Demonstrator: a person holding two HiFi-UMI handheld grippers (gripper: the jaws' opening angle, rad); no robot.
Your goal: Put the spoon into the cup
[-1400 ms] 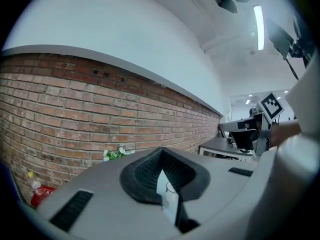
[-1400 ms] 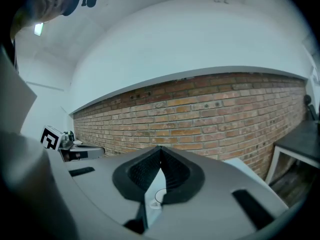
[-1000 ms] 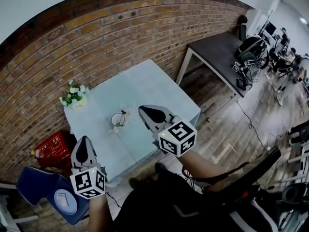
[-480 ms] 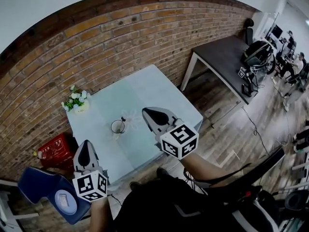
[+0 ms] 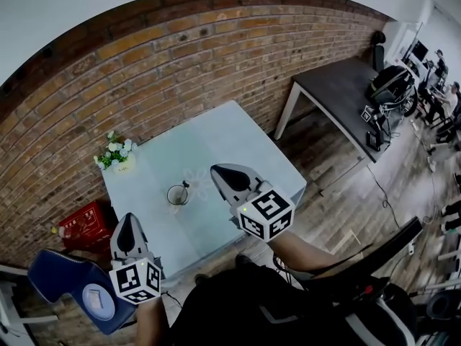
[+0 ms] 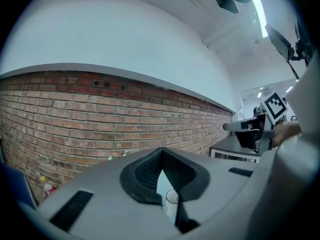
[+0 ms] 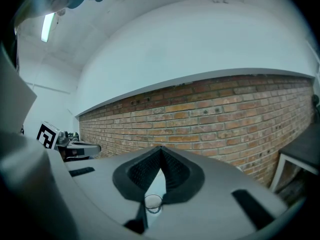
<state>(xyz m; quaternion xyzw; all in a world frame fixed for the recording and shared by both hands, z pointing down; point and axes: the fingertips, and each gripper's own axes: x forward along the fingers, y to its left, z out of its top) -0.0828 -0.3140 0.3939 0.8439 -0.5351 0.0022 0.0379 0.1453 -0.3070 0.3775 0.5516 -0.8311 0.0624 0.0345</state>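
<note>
Clear glass cup [image 5: 176, 194] on the pale square table [image 5: 238, 139] holds a slim dark spoon [image 5: 185, 185]. Right of the cup, the right gripper [image 5: 218, 172] is closed and empty. The left gripper [image 5: 127, 223], nearer the person than the cup, is likewise.

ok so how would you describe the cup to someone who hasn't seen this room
Find the pale square table standing against the brick wall. The cup is the small clear glass standing alone near the table's middle, well apart from the pot of white flowers at the wall-side corner; it is the only see-through thing there.
</note>
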